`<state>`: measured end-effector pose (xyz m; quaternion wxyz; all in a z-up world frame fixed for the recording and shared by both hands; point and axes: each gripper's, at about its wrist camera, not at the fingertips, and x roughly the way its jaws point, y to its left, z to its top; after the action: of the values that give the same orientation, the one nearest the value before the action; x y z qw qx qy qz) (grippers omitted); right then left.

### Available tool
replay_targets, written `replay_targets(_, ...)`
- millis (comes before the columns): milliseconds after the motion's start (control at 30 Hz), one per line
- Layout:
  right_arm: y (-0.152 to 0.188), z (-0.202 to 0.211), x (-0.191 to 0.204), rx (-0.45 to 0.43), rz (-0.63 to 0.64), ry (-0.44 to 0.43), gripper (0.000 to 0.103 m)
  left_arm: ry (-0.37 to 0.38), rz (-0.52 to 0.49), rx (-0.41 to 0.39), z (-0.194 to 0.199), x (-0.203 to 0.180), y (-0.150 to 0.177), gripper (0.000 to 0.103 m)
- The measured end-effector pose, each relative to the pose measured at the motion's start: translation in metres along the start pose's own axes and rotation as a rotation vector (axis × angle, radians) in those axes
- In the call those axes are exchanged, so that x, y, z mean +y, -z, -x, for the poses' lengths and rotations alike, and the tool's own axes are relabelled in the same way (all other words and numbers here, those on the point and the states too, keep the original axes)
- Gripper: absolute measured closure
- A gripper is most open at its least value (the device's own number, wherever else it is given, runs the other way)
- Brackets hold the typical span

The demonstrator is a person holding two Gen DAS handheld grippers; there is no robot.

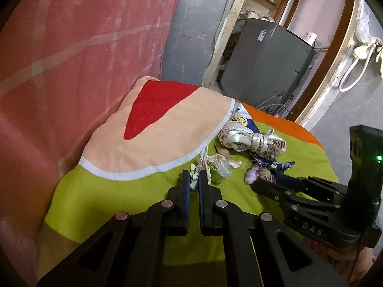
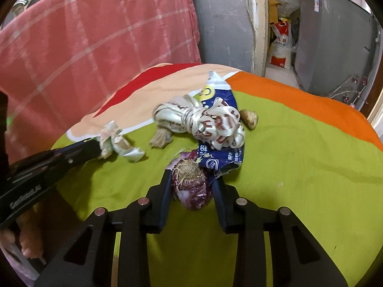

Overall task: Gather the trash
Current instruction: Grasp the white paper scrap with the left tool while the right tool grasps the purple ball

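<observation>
Trash lies on a round table with a green cloth [image 1: 107,191] [image 2: 299,167]. My left gripper [image 1: 194,179] is shut on a crumpled white and green wrapper [image 1: 219,167]; it also shows in the right wrist view [image 2: 117,143], with the left gripper [image 2: 97,149] at its left end. My right gripper [image 2: 192,184] is closed around a purple onion piece with dry roots [image 2: 191,181]; in the left wrist view the right gripper [image 1: 259,183] meets the onion [image 1: 259,175]. A knotted white ribbon [image 2: 203,124] [image 1: 251,141] lies on a blue wrapper [image 2: 220,153]. Brown scraps [image 2: 161,138] [image 2: 249,118] lie nearby.
A peach and red cloth [image 1: 155,129] covers the table's far left. A pink checked blanket [image 1: 83,47] hangs behind. A grey appliance [image 1: 268,57] and a shelf stand past the table's far edge, and an orange band [image 2: 299,93] runs along that edge.
</observation>
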<state>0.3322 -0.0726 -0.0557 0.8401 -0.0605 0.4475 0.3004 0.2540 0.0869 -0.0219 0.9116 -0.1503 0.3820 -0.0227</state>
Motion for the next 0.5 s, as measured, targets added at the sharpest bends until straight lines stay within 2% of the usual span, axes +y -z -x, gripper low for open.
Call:
replay_targets(233,0.023,0.026,0.003,0.006,-0.001,-0.062,0.073,0.017,-0.001,0.007,0.009,-0.005,0.011,0.099)
replay_targets(500,0.04,0.046,0.009,-0.027,0.005,-0.034,0.068,0.023,-0.015,0.013,0.019,-0.016,0.026,0.099)
